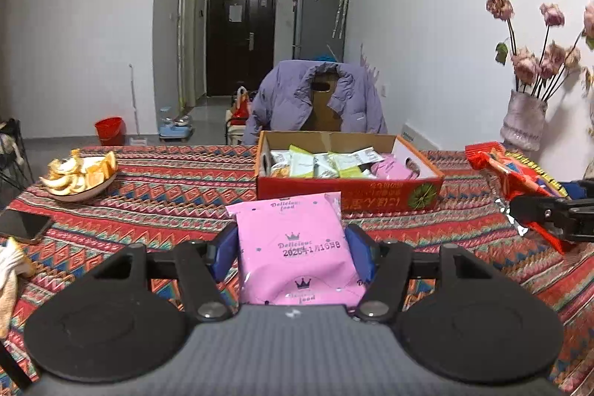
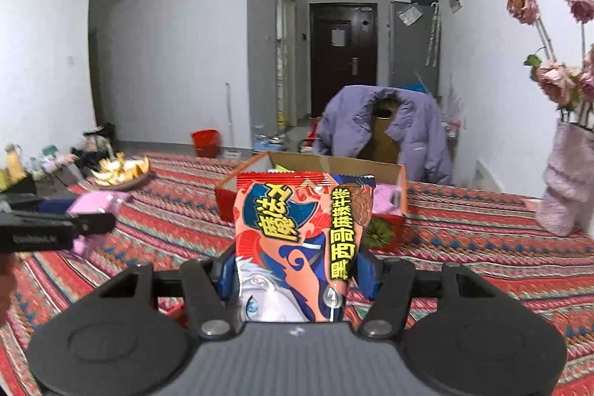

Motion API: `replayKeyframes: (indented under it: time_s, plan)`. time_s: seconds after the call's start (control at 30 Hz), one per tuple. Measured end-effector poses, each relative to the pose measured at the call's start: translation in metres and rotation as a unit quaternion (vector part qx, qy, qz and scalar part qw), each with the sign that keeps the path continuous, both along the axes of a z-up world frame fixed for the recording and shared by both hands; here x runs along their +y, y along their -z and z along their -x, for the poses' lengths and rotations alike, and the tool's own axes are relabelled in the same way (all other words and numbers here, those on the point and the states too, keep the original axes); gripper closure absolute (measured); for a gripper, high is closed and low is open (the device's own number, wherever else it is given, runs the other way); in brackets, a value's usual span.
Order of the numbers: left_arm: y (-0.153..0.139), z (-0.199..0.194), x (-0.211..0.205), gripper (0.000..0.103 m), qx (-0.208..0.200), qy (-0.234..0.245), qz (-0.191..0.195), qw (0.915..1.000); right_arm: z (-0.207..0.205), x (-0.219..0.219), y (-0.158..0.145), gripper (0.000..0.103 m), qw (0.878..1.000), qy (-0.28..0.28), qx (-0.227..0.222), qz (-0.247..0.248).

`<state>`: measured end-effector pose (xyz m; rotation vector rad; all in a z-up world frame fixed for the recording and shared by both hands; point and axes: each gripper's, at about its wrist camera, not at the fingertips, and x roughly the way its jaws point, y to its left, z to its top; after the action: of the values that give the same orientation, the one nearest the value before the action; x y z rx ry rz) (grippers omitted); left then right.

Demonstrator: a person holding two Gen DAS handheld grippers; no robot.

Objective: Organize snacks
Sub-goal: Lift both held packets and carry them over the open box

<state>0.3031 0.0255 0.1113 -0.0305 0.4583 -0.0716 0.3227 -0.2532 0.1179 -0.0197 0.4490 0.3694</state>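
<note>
A: Patterned red cloth covers the table (image 1: 167,195), and past it a hallway runs back to a dark door. What do the jaws have?

B: Both are closed on packets. The left gripper (image 1: 295,247) pinches a pink snack packet (image 1: 293,247) by its 2 side edges, blue pads pressed in, the packet standing up out of the jaws with its long axis pointing forward. The right gripper (image 2: 297,266) clamps a red snack bag (image 2: 300,240) the same way, upright, its print reading sideways.

A: And where do they go?

B: I'd judge into the open cardboard box (image 1: 349,190), which already holds green-and-white packets and some pink ones. It sits straight ahead of both grippers on the cloth. From the left wrist the box lies just beyond the pink packet's top edge, slightly right of centre; from the right wrist the red bag covers most of the box's front.

A: Which hand is closer?

B: Hard to call; they look level with each other, side by side. Each packet has to clear the near wall before release.

A: Anything else about?

B: A plate of orange peel (image 1: 80,175) far left, a vase of dried roses (image 1: 523,119) far right, both well apart from the box
</note>
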Motion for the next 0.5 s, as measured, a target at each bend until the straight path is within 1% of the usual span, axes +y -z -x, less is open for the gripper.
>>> replayKeyframes:
  time_s: [0.1,0.17,0.3,0.5]
  plan:
    - [-0.010,-0.020,0.005,0.040,0.007,0.023,0.019,0.9995,-0.018,-0.004,-0.010,0.043,1.000,-0.009,-0.001,-0.002]
    - [-0.014,-0.036,0.008,0.040,0.015,0.026,0.017,0.9994,-0.033,-0.007,-0.015,0.043,1.000,-0.018,0.002,-0.009]
    - [-0.027,-0.070,0.015,0.040,0.023,0.040,0.037,0.9983,-0.062,-0.004,-0.026,0.043,1.000,-0.028,0.003,-0.001]
    - [-0.044,-0.136,0.016,0.040,0.032,0.047,0.035,0.9977,-0.127,-0.004,-0.039,0.043,0.999,-0.049,0.022,-0.007]
